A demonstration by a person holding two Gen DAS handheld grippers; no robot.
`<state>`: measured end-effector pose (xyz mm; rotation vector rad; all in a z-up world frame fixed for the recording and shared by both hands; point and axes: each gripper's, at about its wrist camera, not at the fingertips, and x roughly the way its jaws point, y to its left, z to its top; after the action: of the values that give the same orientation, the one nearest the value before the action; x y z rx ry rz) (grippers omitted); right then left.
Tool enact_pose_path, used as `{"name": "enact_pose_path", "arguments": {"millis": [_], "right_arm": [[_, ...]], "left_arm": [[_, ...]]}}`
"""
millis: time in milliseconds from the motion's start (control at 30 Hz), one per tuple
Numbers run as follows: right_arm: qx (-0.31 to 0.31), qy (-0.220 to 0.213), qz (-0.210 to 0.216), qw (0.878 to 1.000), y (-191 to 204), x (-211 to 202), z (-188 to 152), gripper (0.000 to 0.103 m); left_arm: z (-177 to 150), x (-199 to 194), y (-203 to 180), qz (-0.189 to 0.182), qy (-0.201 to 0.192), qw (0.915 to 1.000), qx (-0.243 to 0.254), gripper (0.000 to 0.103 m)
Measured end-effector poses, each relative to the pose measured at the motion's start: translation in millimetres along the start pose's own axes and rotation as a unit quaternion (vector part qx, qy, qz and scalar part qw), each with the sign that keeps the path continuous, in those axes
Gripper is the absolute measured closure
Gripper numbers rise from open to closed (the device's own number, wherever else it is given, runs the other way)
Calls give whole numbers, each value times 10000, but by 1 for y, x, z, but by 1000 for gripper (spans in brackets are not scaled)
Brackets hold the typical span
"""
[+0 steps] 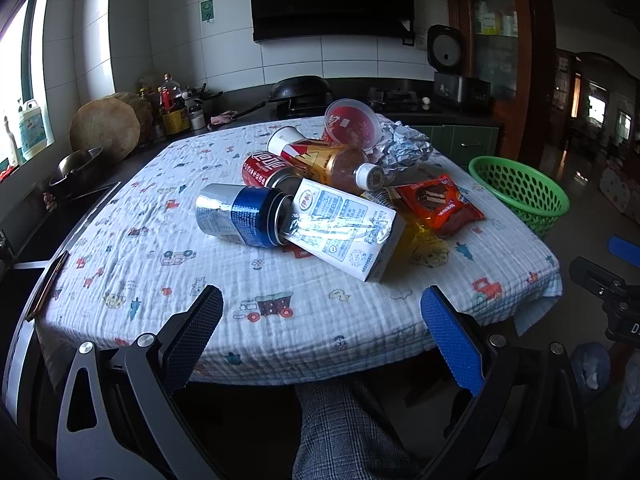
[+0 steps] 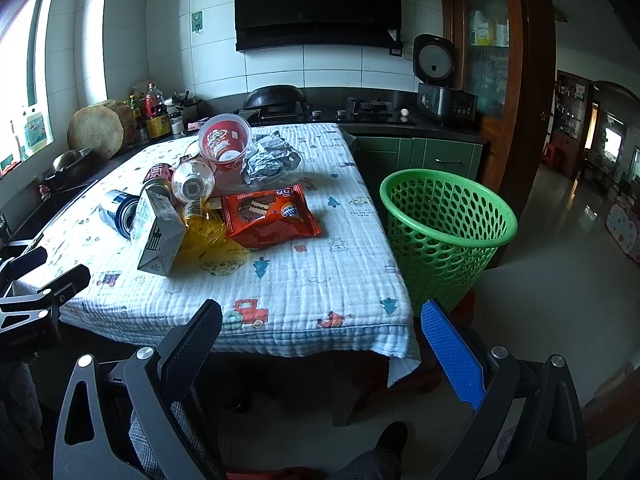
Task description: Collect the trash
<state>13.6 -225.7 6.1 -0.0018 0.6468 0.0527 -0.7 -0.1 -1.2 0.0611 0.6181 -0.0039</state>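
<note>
Both tools hang short of the near edge of the surface (image 1: 168, 216), jaws spread wide with nothing between them: the left tool (image 1: 320, 324) and the right tool (image 2: 320, 332). The trash lies heaped around the middle of the surface: a blue can (image 1: 240, 214) against a milk carton (image 1: 344, 228), a red can (image 1: 266, 170), a bottle (image 1: 336, 166), a red cup (image 1: 352, 124), crumpled foil (image 1: 404, 146) and a red snack packet (image 1: 438, 204). A green basket (image 2: 448, 228) stands on the floor just beside the surface's right edge.
</note>
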Motion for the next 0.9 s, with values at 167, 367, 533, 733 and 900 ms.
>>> {"name": "enact_pose_path", "arguments": {"millis": [167, 367, 533, 733, 900], "right_arm": [[4, -3, -1, 10000, 1, -1, 0, 6], [4, -9, 2, 10000, 1, -1, 0, 6], [12, -31, -5, 10000, 0, -2, 0, 6], [19, -110, -18, 9999, -1, -5, 2, 6], [23, -135, -12, 9999, -1, -6, 1, 6]], "left_arm": [[0, 0, 1, 3, -2, 10000, -15, 5], [0, 0, 1, 1, -12, 10000, -27, 5], [1, -1, 1, 2, -33, 10000, -30, 5], [2, -3, 1, 3, -43, 10000, -54, 5], [3, -3, 1, 0, -43, 10000, -67, 5]]}}
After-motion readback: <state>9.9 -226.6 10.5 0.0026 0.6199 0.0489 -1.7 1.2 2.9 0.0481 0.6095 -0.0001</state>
